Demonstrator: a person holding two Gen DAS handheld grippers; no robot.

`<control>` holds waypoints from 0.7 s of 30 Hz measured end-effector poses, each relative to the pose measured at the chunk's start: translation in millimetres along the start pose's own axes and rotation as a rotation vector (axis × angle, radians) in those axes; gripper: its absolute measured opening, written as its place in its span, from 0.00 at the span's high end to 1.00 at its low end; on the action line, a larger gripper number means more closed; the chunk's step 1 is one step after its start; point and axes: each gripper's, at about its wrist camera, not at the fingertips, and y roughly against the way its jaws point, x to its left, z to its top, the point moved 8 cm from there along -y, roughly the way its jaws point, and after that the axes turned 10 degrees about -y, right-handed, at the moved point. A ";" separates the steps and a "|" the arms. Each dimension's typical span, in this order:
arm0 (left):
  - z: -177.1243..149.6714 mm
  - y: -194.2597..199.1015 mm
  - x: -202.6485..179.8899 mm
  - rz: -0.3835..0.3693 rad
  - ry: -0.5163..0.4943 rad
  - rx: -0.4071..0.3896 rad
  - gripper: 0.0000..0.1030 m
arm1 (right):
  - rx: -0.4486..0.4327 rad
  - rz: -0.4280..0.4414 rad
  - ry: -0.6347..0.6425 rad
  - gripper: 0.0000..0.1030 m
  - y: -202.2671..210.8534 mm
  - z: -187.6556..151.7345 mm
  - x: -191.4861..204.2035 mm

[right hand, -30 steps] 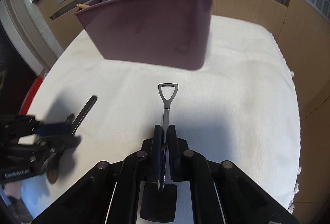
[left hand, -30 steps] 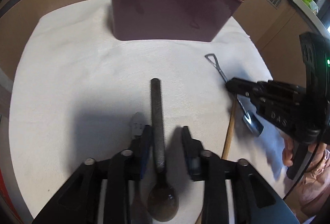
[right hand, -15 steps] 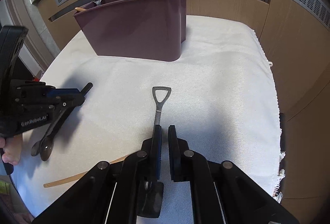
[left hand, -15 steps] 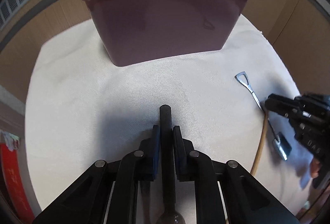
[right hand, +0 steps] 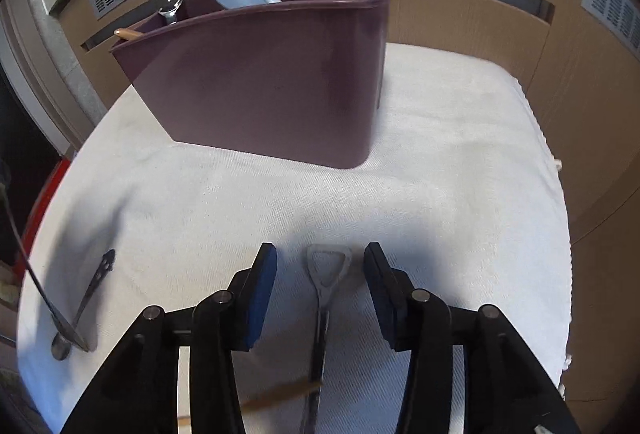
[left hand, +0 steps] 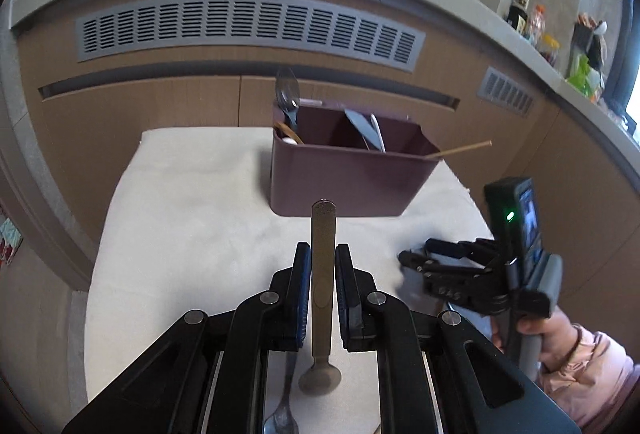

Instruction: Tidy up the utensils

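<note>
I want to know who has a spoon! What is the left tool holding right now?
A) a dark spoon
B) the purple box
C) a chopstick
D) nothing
A: the left tool is shut on the handle of a dark spoon, lifted off the white cloth.

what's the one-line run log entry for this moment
left gripper: shut on dark spoon, lifted | right gripper: jaws just opening, shovel spoon released on cloth
</note>
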 end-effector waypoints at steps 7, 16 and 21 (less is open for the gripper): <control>9.3 6.6 -2.2 -0.008 0.015 -0.033 0.88 | -0.037 -0.029 0.063 0.80 18.7 -1.3 9.2; 21.5 33.8 -22.2 -0.023 -0.017 -0.081 0.88 | -0.217 0.075 -0.008 0.80 118.1 -4.0 0.7; 28.6 45.3 -31.4 -0.021 -0.041 -0.101 0.88 | -0.274 0.111 0.008 0.80 156.2 -6.1 11.8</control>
